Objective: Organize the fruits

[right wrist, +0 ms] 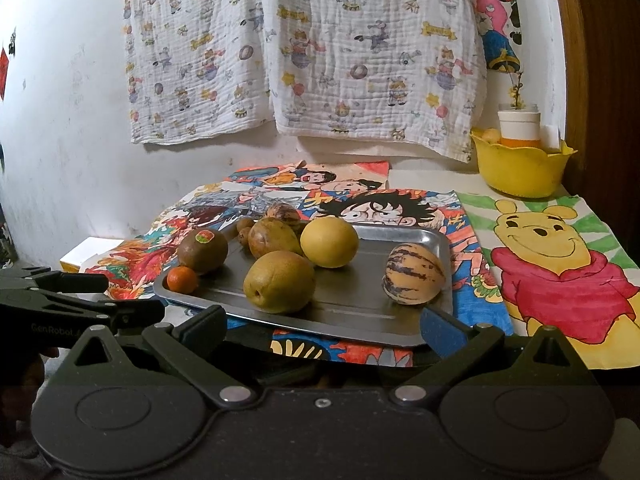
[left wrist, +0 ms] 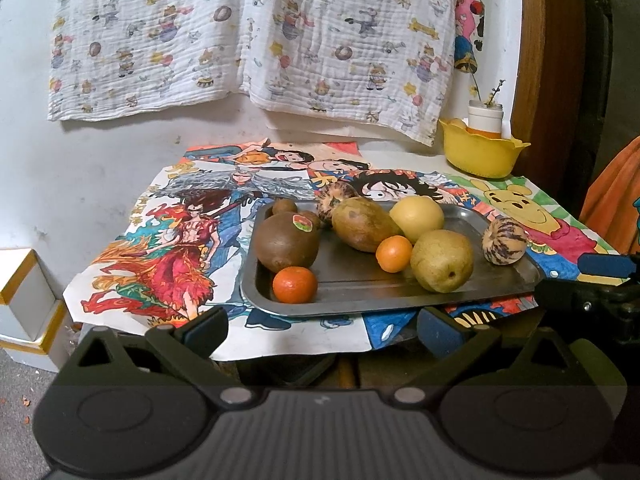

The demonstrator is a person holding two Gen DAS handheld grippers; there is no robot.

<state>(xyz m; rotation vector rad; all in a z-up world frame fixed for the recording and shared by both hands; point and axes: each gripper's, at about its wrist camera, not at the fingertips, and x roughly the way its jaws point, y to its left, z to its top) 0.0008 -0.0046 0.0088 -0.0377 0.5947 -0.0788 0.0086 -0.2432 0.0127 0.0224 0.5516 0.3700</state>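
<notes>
My left tool (left wrist: 322, 330): spread, empty, at near edge of tray (left wrist: 400, 304). My right tool (right wrist: 322, 330): spread, empty, same edge. Tray on table w/ fruit: kiwi (left wrist: 286, 242), 2 tangerines (left wrist: 295, 284) (left wrist: 394, 253), pear (left wrist: 442, 260), mango (left wrist: 362, 224), striped melon (left wrist: 504, 241). Yellow bowl (left wrist: 480, 154) at back right, well apart.
</notes>
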